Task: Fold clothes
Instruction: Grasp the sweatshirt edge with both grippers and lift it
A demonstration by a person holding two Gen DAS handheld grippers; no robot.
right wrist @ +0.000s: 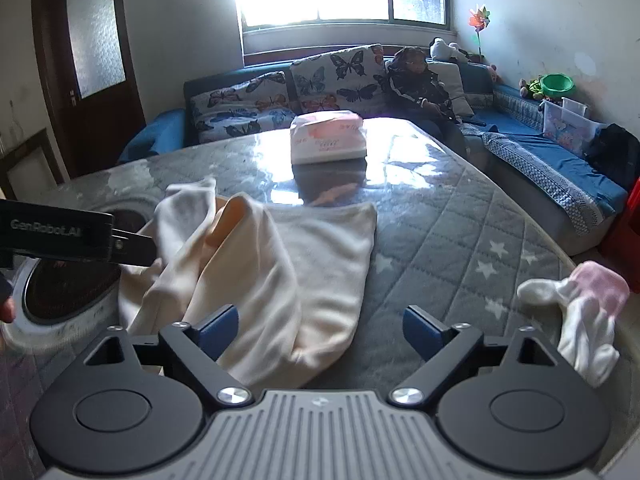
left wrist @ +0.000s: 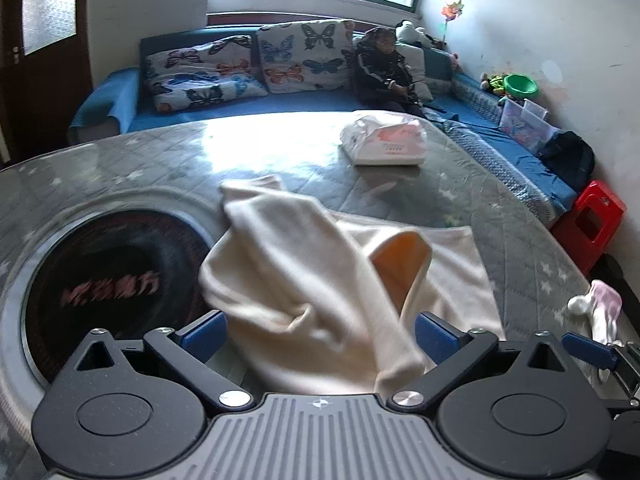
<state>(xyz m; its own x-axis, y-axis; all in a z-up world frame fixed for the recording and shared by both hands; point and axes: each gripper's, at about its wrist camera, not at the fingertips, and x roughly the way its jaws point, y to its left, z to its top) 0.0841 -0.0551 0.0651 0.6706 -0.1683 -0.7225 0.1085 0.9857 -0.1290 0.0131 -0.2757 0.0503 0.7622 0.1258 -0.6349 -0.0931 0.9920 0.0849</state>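
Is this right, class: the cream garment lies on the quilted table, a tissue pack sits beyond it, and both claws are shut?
Not quite. Cream garment, quilted table and tissue pack fit, but the right claw and left claw are open, as both wrist views show.

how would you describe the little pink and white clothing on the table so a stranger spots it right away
Start at the grey quilted table cover with white stars. Go to its near right edge, right of the big cream garment. The small pink and white clothing lies there in a crumpled heap, far smaller than the cream garment and the only pink cloth.
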